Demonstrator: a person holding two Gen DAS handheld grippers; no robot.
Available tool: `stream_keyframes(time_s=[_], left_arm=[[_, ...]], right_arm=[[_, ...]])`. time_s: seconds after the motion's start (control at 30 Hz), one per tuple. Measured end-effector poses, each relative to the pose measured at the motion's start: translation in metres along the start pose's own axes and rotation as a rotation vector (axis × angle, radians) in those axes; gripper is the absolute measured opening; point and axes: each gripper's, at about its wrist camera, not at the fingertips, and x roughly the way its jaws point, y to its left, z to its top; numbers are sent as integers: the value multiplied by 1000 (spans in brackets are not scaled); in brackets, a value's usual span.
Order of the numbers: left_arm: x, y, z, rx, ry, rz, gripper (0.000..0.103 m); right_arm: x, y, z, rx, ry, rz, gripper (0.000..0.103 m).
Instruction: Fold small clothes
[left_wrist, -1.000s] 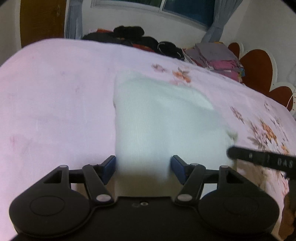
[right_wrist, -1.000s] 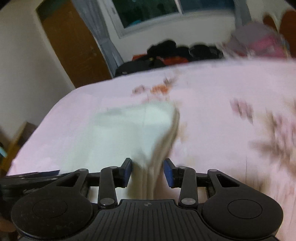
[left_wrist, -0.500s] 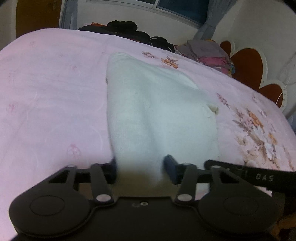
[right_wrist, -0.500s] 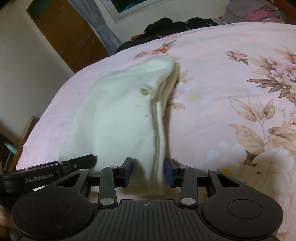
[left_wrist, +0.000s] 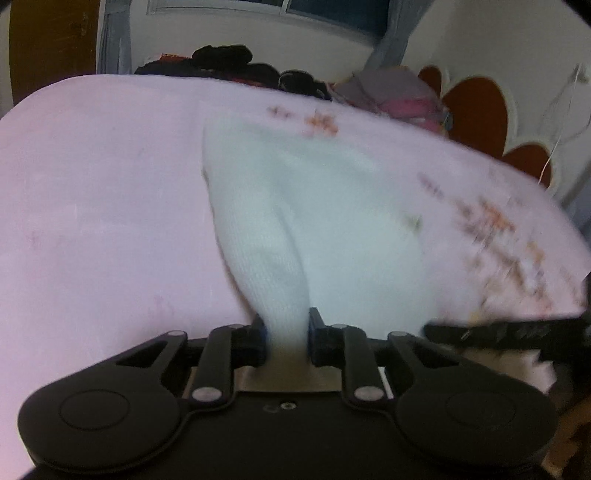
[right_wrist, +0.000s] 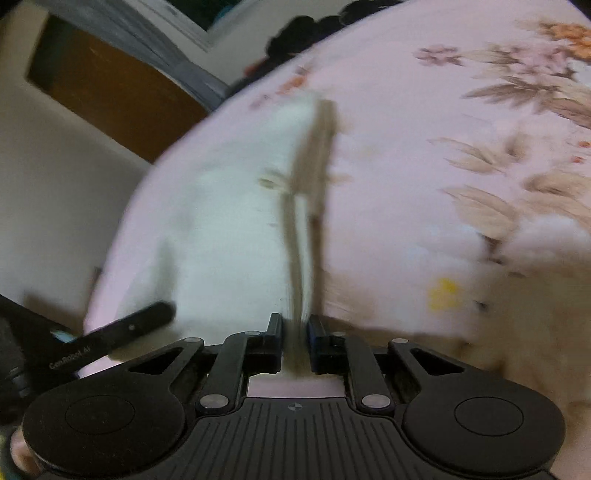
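A small white knit garment lies on the pink floral bedsheet. My left gripper is shut on the garment's near left corner, which bunches up between the fingers. My right gripper is shut on the near right edge of the same garment, pinching several layers. The right gripper's finger shows at the right of the left wrist view. The left gripper's finger shows at the left of the right wrist view. Both views are motion-blurred.
Dark clothes and a folded pile sit along the bed's far edge under a window. A red and white headboard stands at the right. A brown door is beyond the bed's left side.
Both grippers have closed tighter on the garment's near edge, which now bunches between the fingers. Both have lifted and moved, and the views have gone blurry.
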Motion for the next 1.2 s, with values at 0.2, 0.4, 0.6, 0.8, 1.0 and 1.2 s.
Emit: stream_keyframes(time_s=[0.2, 0.4, 0.6, 0.8, 1.0, 1.2], left_arm=[[-18, 6, 8, -31, -41, 14, 30], [-26, 9, 26, -26, -138, 31, 30], [14, 0, 33, -19, -87, 37, 30], [16, 3, 30, -35, -64, 32, 33], [12, 2, 28, -15, -54, 80, 50], [8, 0, 23, 5, -47, 92, 61]], right_arm=[[-17, 43, 1, -229, -97, -112, 13], [-5, 84, 24, -334, -189, -125, 13], [32, 98, 52, -418, -216, -196, 13], [75, 73, 44, -535, -157, -333, 13], [49, 89, 30, -499, -193, -274, 13], [66, 89, -22, -722, -130, -428, 13]])
